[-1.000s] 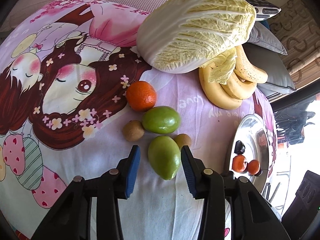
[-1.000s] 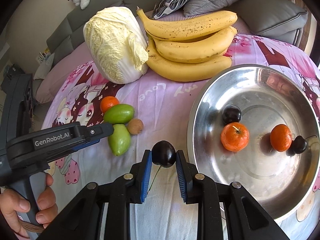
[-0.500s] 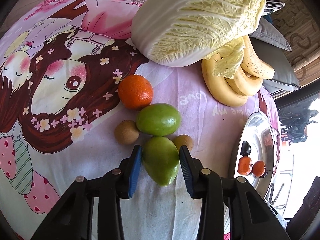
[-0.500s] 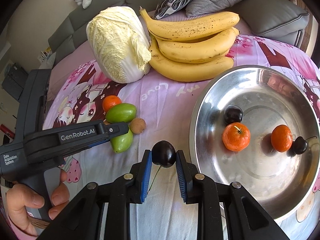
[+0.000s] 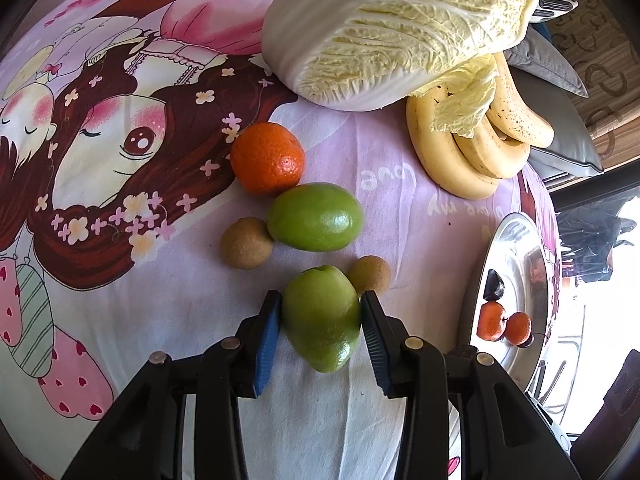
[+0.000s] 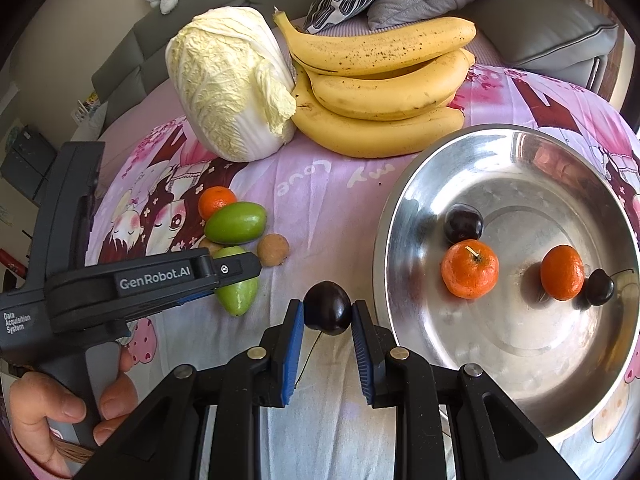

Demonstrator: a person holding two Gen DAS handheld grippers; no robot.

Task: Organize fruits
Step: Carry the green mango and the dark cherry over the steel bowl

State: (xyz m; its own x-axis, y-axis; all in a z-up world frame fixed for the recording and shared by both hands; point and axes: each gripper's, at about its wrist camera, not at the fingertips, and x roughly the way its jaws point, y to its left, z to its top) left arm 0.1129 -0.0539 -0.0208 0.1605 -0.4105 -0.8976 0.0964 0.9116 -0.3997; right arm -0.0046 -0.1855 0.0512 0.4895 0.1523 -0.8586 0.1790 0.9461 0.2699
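1. Between the left gripper fingers sits the near green fruit; pads touch both flanks, long axis running 6 to 12 o'clock.
2. Right gripper is clamped on a dark cherry.
3. Steel bowl lies at 2 o'clock of the right fingers; right arm is nearer.

Green fruit lies pinched between left tool pads; second green fruit just beyond, touching orange. Two brown longans flank them. Dark cherry clamped in right tool. Steel plate holds two oranges, two cherries.
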